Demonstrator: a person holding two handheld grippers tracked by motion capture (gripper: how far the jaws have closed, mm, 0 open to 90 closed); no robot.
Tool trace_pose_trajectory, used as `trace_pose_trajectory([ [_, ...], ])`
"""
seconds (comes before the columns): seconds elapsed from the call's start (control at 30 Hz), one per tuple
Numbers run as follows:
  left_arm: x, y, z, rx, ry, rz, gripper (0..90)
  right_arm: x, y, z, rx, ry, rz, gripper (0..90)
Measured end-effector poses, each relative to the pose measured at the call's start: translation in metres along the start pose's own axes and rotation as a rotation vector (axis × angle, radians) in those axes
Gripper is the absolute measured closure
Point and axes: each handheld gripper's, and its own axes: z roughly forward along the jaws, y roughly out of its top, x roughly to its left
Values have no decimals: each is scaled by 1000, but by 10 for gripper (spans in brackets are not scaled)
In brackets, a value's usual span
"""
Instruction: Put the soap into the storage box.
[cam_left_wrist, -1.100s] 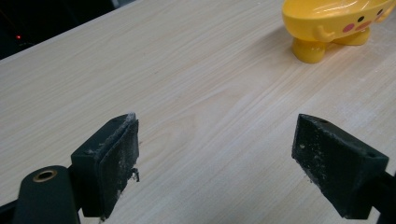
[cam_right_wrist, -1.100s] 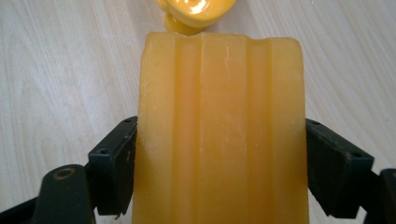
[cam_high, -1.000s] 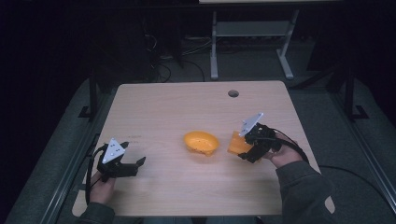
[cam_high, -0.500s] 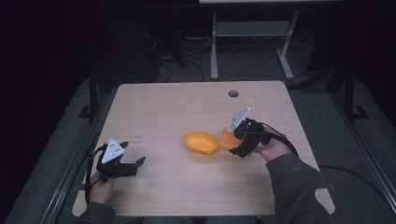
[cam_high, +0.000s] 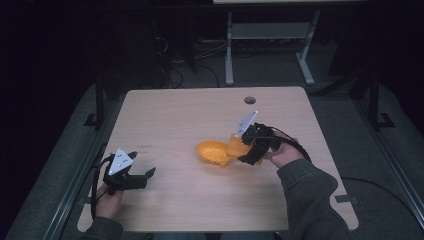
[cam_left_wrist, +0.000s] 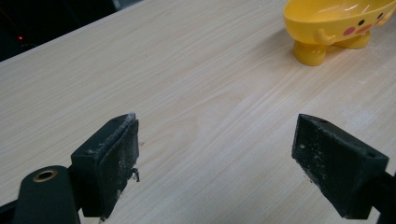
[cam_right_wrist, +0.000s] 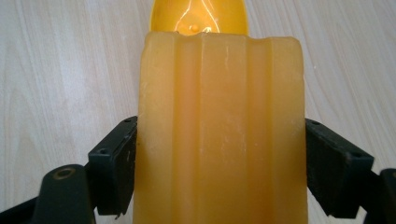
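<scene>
Between the jaws of the right tongs (cam_right_wrist: 219, 177) sits a ridged yellow-orange block (cam_right_wrist: 222, 126), clamped on both sides, its far end at the rim of the yellow dish (cam_high: 212, 152) mid-desk (cam_high: 175, 115). Well apart, near the front-left corner, the left tongs (cam_left_wrist: 215, 163) rest with jaws spread wide over bare wood.

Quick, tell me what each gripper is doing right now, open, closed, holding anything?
Left gripper: open, holding nothing, over bare table.
Right gripper: shut on the ridged orange block, by the yellow dish.
</scene>
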Motion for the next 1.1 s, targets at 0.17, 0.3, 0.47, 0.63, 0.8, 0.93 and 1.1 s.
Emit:
trace_pose_trajectory([
  [0.17,1,0,0,2,2,3,142,-3,7,0,3,0,-6,206],
  [0.3,1,0,0,1,2,3,141,-5,12,3,6,5,-15,207],
  [0.47,1,0,-1,-1,3,2,141,-7,18,6,11,12,-31,206],
  [0.63,1,0,-1,1,4,-4,141,-8,26,7,17,15,-42,207],
  [0.8,1,0,-2,-1,5,0,141,-10,33,7,15,14,-55,206],
  [0.93,1,0,-2,-4,5,-6,141,-11,39,8,17,15,-62,207],
  [1.1,1,0,-1,-4,4,-7,141,-12,48,11,5,23,-79,207],
])
